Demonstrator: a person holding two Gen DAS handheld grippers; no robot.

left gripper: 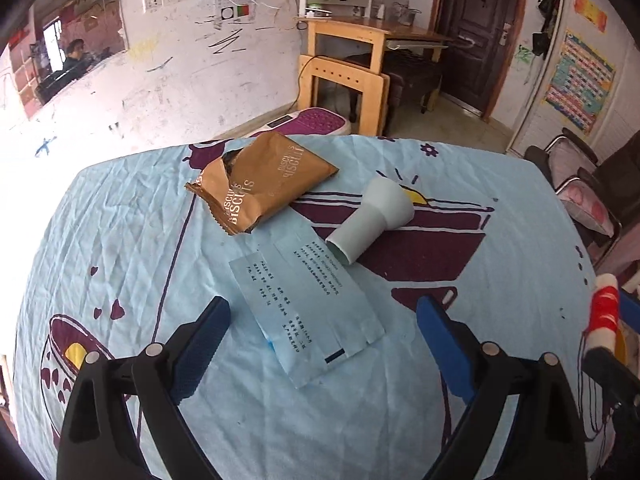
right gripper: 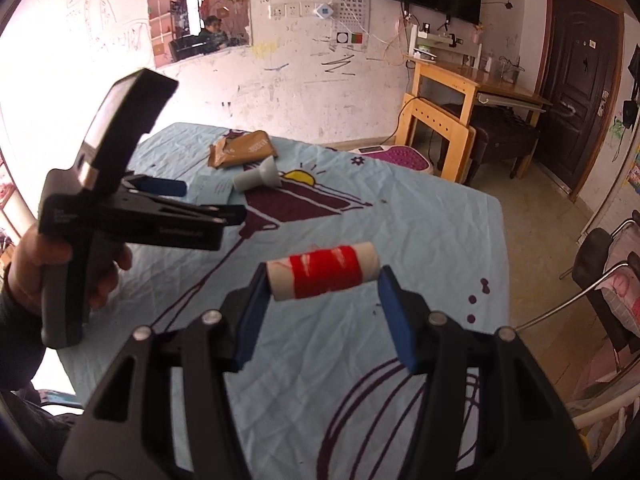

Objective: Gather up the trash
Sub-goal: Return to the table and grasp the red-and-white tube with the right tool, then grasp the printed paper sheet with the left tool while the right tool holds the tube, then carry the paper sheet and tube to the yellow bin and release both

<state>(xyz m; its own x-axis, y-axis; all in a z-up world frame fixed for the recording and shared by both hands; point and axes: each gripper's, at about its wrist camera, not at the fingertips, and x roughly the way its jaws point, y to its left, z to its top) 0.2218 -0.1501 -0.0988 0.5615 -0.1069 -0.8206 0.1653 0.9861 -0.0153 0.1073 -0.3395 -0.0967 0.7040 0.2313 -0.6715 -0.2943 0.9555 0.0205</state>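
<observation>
My right gripper (right gripper: pixel 323 280) is shut on a white roll wound with red tape (right gripper: pixel 324 272), held crosswise between the blue pads above the table. The same roll (left gripper: pixel 604 308) shows at the right edge of the left wrist view. My left gripper (left gripper: pixel 323 308) is open and points down over a flat pale blue paper packet (left gripper: pixel 308 304) with nothing between its fingers. Beyond the packet lie a torn brown biscuit wrapper (left gripper: pixel 264 184) and a white paper cup (left gripper: pixel 372 216) on its side. From the right wrist view, a hand (right gripper: pixel 24 264) carries the left gripper (right gripper: pixel 208 200).
The table wears a wrinkled light blue cloth (left gripper: pixel 120 240) with purple prints. Behind it stand a wooden desk (left gripper: pixel 344 32), a dark stool (left gripper: pixel 412 76) and a purple scale (left gripper: pixel 316 120) on the floor. Metal chairs (right gripper: pixel 600 264) stand at the right. A dark door (left gripper: pixel 480 32) is at the back.
</observation>
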